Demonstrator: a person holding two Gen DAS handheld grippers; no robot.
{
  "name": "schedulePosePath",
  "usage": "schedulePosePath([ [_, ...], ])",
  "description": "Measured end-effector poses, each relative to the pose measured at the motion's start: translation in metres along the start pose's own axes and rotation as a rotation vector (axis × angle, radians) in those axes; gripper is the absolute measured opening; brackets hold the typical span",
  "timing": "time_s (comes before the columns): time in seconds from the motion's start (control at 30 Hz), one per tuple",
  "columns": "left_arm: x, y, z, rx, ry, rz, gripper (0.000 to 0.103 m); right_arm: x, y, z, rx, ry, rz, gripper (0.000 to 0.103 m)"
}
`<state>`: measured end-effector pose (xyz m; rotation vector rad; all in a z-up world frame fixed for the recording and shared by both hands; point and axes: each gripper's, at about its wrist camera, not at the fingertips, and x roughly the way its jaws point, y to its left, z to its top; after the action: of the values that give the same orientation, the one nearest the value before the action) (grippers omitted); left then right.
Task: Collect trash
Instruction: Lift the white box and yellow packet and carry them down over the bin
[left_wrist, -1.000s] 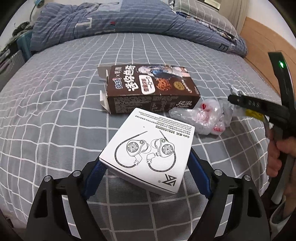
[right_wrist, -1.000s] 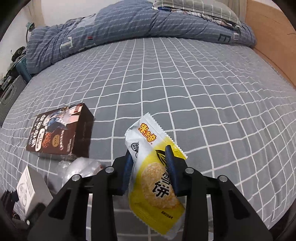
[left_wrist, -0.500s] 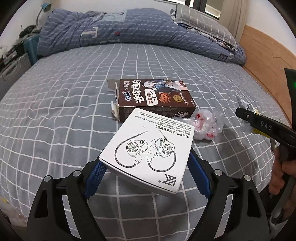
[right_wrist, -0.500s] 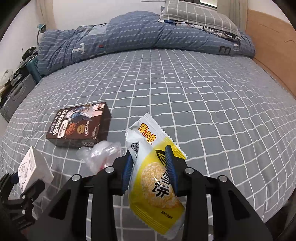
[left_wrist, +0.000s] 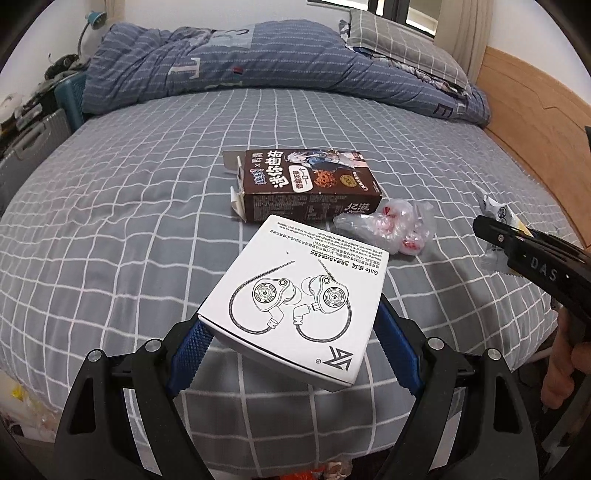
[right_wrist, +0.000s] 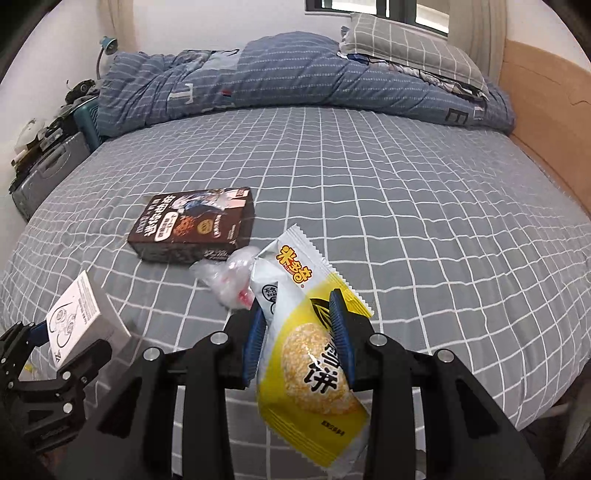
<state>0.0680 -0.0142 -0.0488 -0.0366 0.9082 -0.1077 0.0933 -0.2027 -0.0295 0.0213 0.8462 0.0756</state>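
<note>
Even soft daylight, faint shadows, sharp focus, strong fisheye bending, dark corners.

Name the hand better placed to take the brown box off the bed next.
Neither is free: the left tool grips the white earphone box, the right tool the yellow snack packet. The brown box lies nearer the left.

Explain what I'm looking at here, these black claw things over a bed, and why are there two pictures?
There is no robot: a person carries a hand-held two-finger gripper in each hand, and each has a wide-angle camera looking along its fingers. One picture comes from each.

The left gripper is clamped on a white earphone box. The right gripper is clamped on a yellow rice cracker packet.

Both hang over a bed with a grey checked sheet. On it lie a brown snack box with one end flap open, and a crumpled clear plastic wrapper beside it. A blue quilt is heaped at the far side.
</note>
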Motion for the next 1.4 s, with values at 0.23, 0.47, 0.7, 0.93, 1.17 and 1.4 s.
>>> schedulePosePath([
  [0.23, -0.012, -0.005, -0.012, -0.005, -0.001, -0.002, 0.082, -0.019, 0.013, -0.016, -0.047, -0.032, 0.044, 0.033],
  [0.47, -0.025, -0.008, -0.018, -0.014, -0.013, 0.002, 0.082, -0.038, 0.023, -0.034, -0.066, -0.046, 0.085, 0.033],
  [0.7, -0.036, -0.012, -0.028, -0.01, -0.014, -0.001, 0.082, -0.057, 0.025, -0.055, -0.057, -0.042, 0.152, 0.033],
  [0.93, -0.047, -0.013, -0.045, -0.017, -0.006, -0.006, 0.082, -0.072, 0.027, -0.078, -0.058, -0.026, 0.199, 0.033],
  [1.17, -0.056, -0.01, -0.063, -0.03, 0.007, -0.003, 0.082, -0.083, 0.032, -0.098, -0.058, -0.006, 0.196, 0.033],
  [1.4, -0.063, -0.009, -0.086, -0.044, 0.029, -0.001, 0.082, -0.086, 0.035, -0.115, -0.06, 0.022, 0.191, 0.033],
])
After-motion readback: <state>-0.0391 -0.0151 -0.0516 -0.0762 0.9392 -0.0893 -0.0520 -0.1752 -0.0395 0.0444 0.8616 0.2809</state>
